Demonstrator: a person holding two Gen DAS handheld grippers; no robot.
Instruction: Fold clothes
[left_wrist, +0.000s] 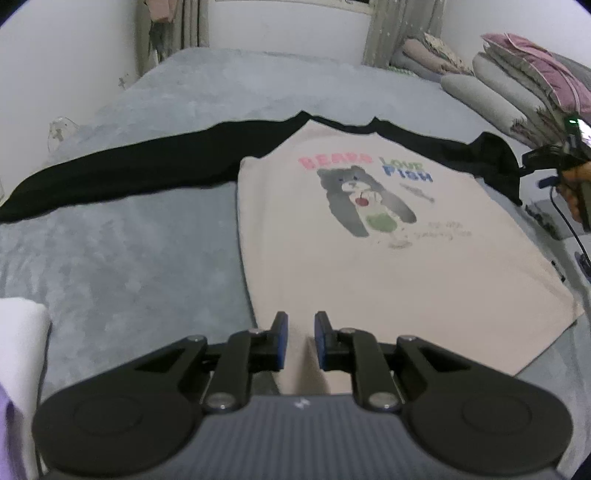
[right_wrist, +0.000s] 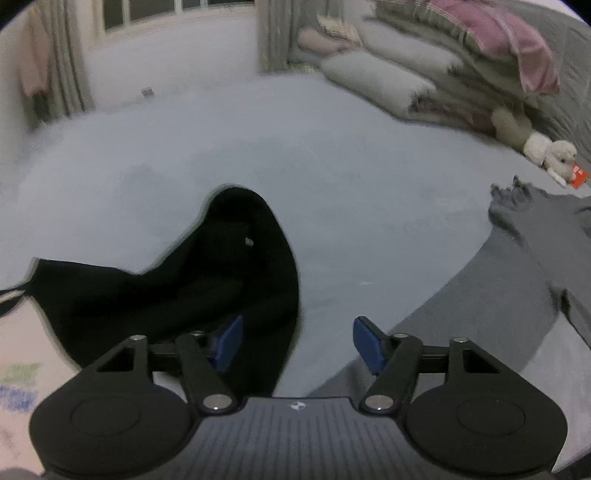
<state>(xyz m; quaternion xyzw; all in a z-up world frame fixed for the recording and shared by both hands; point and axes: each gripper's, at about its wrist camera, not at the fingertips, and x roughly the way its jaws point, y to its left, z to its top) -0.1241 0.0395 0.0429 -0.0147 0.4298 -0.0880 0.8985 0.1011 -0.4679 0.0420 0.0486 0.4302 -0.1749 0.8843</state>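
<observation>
Left wrist view: a raglan shirt (left_wrist: 369, 240) is spread front-up on the bed (left_wrist: 129, 240), its hem beneath the left gripper (left_wrist: 301, 339), whose jaws stand slightly apart, empty.

Right wrist view: the crumpled black sleeve (right_wrist: 221, 280) lies just left of the right gripper (right_wrist: 297, 343), jaws parted, nothing held.

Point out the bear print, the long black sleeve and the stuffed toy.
bear print (left_wrist: 364, 201): left wrist view, on the bear's body.
long black sleeve (left_wrist: 122, 170): left wrist view, mid-sleeve.
stuffed toy (right_wrist: 556, 155): right wrist view, on its white body.

A home bedroom: bed (left_wrist: 147, 240), stacked pillows (right_wrist: 424, 74), curtained window (right_wrist: 166, 14).
</observation>
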